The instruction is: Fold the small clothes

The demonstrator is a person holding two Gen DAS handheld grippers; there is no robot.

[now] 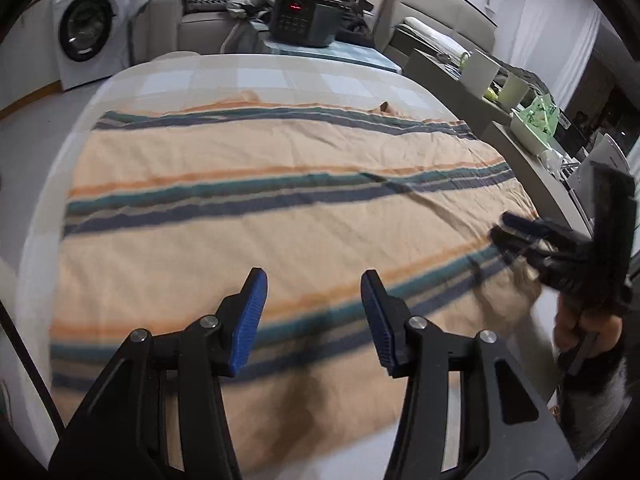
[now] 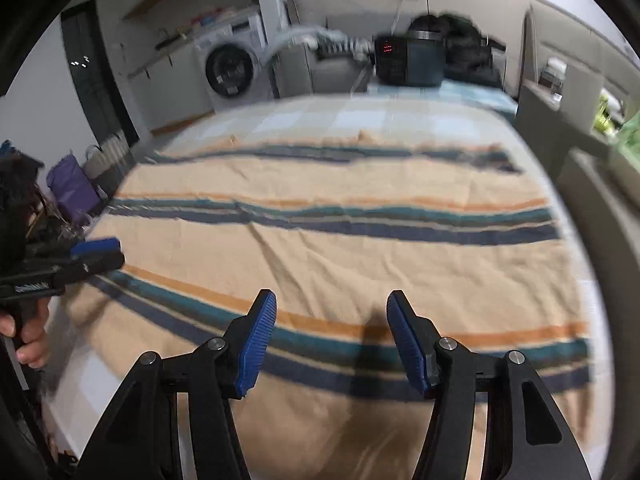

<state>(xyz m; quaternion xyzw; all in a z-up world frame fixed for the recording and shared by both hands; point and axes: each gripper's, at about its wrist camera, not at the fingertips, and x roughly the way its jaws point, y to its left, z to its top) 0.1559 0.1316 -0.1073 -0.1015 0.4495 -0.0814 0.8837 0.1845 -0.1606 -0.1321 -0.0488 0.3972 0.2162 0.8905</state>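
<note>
**Both jaws empty above the striped cloth**

My left gripper (image 1: 314, 320) hangs over the near part of the striped cloth (image 1: 280, 216), its blue pads spread with nothing between them. My right gripper (image 2: 331, 340) is the same: pads parted, only cloth showing through the gap below. From the left wrist view my other tool sits at about four o'clock, over the cloth's right-hand edge; from the right wrist view the left tool is out at nine o'clock, by the left-hand edge.

The cloth lies spread nearly flat across the table (image 1: 192, 76), peach with bands of teal, navy and orange running side to side. It covers most of the top, leaving a pale checked strip bare at twelve o'clock. A few shallow creases run through the middle.

I judge it light, soft and limp: it will sag and drape the instant I lift it, and nothing in it will hold a shape. It looks thin enough that a pinch could gather a wrinkle rather than a clean edge. The near corners, at about five and seven o'clock, seem the best holds, one per gripper, so the hem stays taut as it is carried toward twelve o'clock.
</note>
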